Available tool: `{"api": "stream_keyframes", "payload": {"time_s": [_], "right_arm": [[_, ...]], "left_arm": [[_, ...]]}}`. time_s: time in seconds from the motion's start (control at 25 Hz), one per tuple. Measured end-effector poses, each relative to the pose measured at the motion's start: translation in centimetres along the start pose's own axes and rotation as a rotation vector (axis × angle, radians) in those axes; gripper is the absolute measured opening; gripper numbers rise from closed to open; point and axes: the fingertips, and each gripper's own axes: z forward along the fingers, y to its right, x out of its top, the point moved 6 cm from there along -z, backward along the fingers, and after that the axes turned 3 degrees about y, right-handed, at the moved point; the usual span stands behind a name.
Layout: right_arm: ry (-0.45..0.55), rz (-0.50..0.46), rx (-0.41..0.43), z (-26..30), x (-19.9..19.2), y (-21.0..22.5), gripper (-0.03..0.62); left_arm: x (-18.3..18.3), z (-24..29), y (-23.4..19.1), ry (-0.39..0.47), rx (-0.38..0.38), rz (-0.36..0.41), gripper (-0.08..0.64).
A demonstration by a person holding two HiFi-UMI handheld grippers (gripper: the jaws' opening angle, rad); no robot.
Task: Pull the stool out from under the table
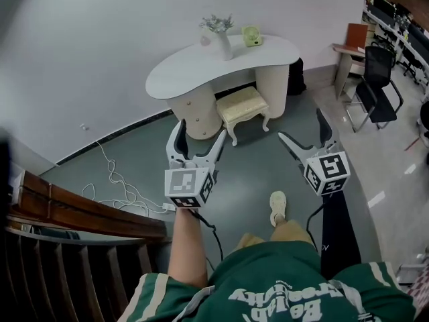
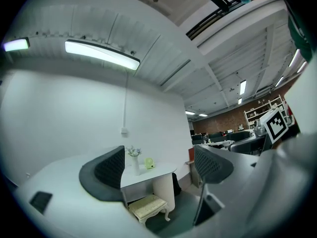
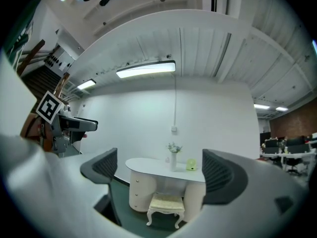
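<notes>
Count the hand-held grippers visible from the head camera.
2. The white left hand-held gripper sits centre-left, the white right hand-held gripper centre-right. None seems hidden.

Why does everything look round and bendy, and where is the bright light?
Head view: the wide lens bends the baseboard, and the table sits evenly lit. Left gripper view: a dark round border, a glaring ceiling lamp, and the near left tool slightly soft. Right gripper view: the same round border, the lamp glowing high above the stool.
</notes>
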Motion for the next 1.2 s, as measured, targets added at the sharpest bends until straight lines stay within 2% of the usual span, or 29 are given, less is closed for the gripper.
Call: {"api": "stream_keyframes", "payload": {"time_s": [0.32, 0.52, 0.76, 0.96, 1.08, 1.2], "right_arm": [[0.022, -0.009, 0.010, 5.8, -2.7, 3.0, 0.522], [0.021, 0.010, 0.037, 11.2, -4.5, 6.7, 0.511], [0.020, 0.011, 0.088, 18.5, -5.6, 11.6, 0.506], [0.016, 0.017, 0.138, 25.7, -6.1, 15.8, 0.503], [0.018, 0.033, 0.144, 29.7, -6.8, 17.7, 0.495], [0.002, 0.053, 0.169, 33.1, -8.2, 18.6, 0.485]], "left_arm": [[-2.8, 5.5, -1.2, 0.003, 0.014, -0.005, 0.445], [-4.9, 11.4, -2.1, -0.004, 0.024, -0.027, 0.445], [-5.8, 19.1, -3.4, -0.011, 0.051, 0.015, 0.445], [-6.4, 25.8, -5.2, -0.032, 0.087, 0.041, 0.440], [-6.8, 29.0, -6.9, -0.017, 0.144, 0.061, 0.436], [-8.0, 31.5, -8.6, -0.021, 0.188, 0.033, 0.437]]}}
